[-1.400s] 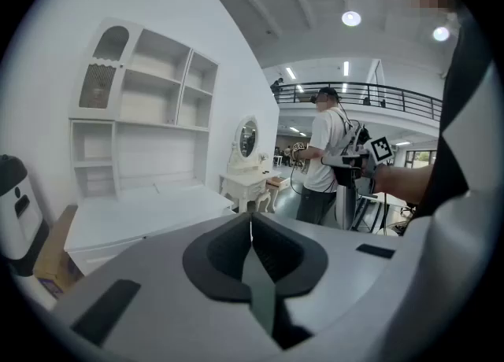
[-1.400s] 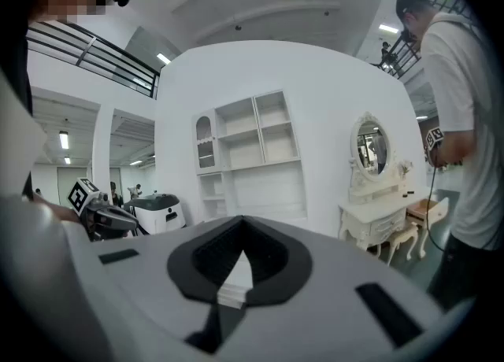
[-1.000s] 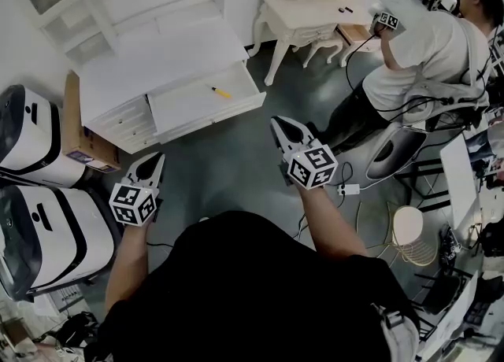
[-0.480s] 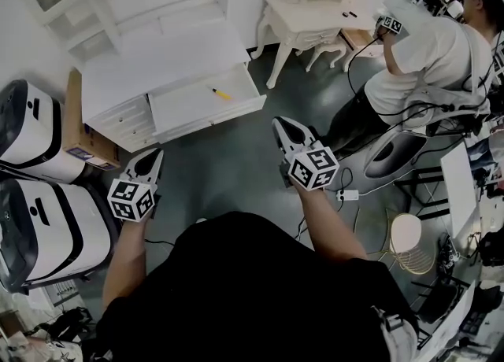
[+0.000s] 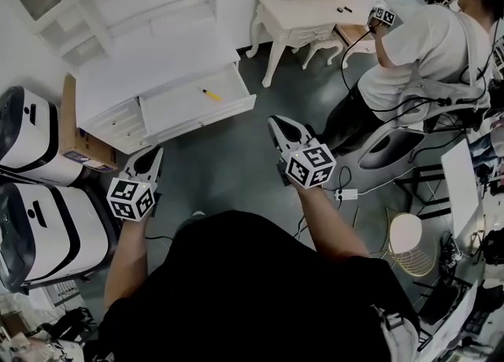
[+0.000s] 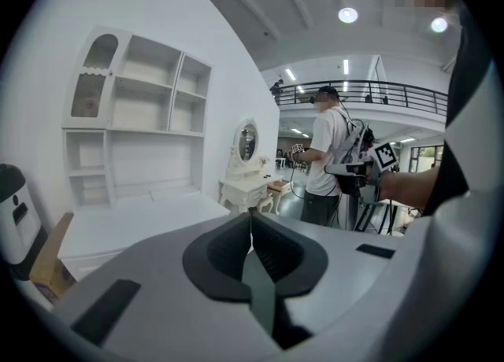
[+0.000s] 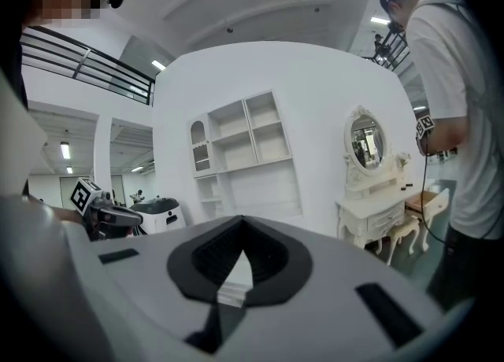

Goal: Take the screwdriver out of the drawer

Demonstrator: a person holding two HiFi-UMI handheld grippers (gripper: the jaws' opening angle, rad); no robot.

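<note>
A yellow-handled screwdriver [image 5: 211,95] lies in the open white drawer [image 5: 177,110] of a white desk with shelves, ahead on the floor. My left gripper [image 5: 155,153] is held in the air short of the desk's left corner, shut and empty; in the left gripper view its tips [image 6: 251,216] meet. My right gripper [image 5: 276,123] hovers to the right of the drawer front, well apart from it, also shut with nothing in it. In the right gripper view the closed tips [image 7: 240,219] point at the shelf unit [image 7: 244,156]. The drawer is hidden in both gripper views.
Two white-and-black machines [image 5: 31,140] and a cardboard box [image 5: 79,146] stand left of the desk. A white dressing table [image 5: 303,10] stands at the back right. A person in a white shirt [image 5: 417,46] stands to the right. A power strip [image 5: 346,193] and cables lie on the dark floor.
Both grippers have shifted a little together with the person, and the desk now sits slightly further left in the head view. Both stay shut.
</note>
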